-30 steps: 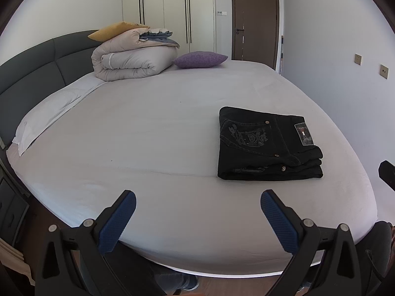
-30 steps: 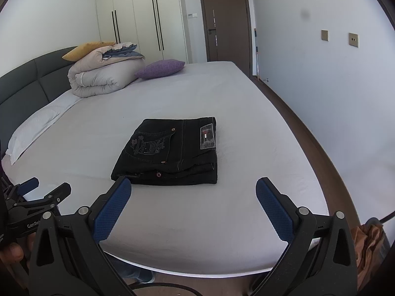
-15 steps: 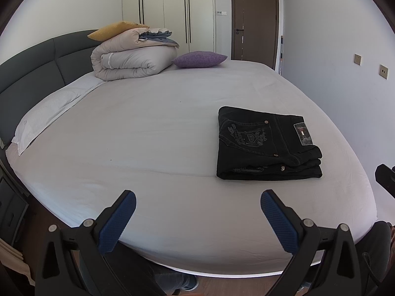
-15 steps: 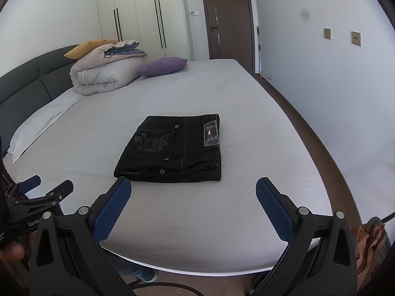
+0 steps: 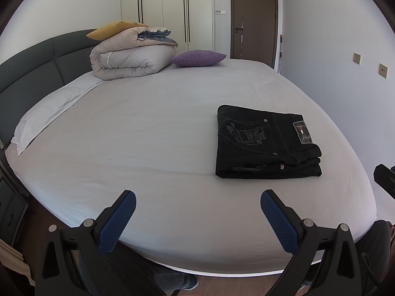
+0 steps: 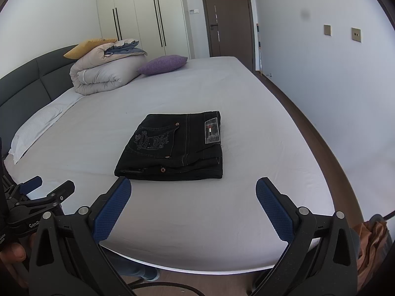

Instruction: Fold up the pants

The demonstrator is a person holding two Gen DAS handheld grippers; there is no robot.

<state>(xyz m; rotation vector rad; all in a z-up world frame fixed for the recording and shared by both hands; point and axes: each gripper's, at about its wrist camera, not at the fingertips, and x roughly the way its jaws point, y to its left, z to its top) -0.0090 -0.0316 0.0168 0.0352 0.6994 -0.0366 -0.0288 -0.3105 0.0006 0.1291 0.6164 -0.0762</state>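
Black pants (image 5: pixel 265 143) (image 6: pixel 175 148) lie folded into a compact rectangle on the white bed sheet (image 5: pixel 148 133) (image 6: pixel 246 113), label patch facing up. My left gripper (image 5: pixel 197 218) hovers over the near bed edge, open and empty, with the pants ahead and to its right. My right gripper (image 6: pixel 193 206) is open and empty too, just short of the pants' near edge. In the right wrist view the left gripper (image 6: pixel 47 187) shows at the far left, held by a hand (image 6: pixel 12 254). A tip of the right gripper (image 5: pixel 385 175) shows at the left wrist view's right edge.
A rolled duvet (image 5: pixel 133 59) (image 6: pixel 108 74), a yellow pillow (image 5: pixel 111 28) and a purple cushion (image 5: pixel 198 58) (image 6: pixel 163 64) sit at the far head end by the grey headboard (image 5: pixel 29 74). Wardrobes and a brown door (image 5: pixel 254 17) stand behind. A wall runs along the right.
The right wrist view has risen and moved slightly closer to the pants. The left wrist view is nearly unchanged. Both grippers stay open and the pants have not moved.
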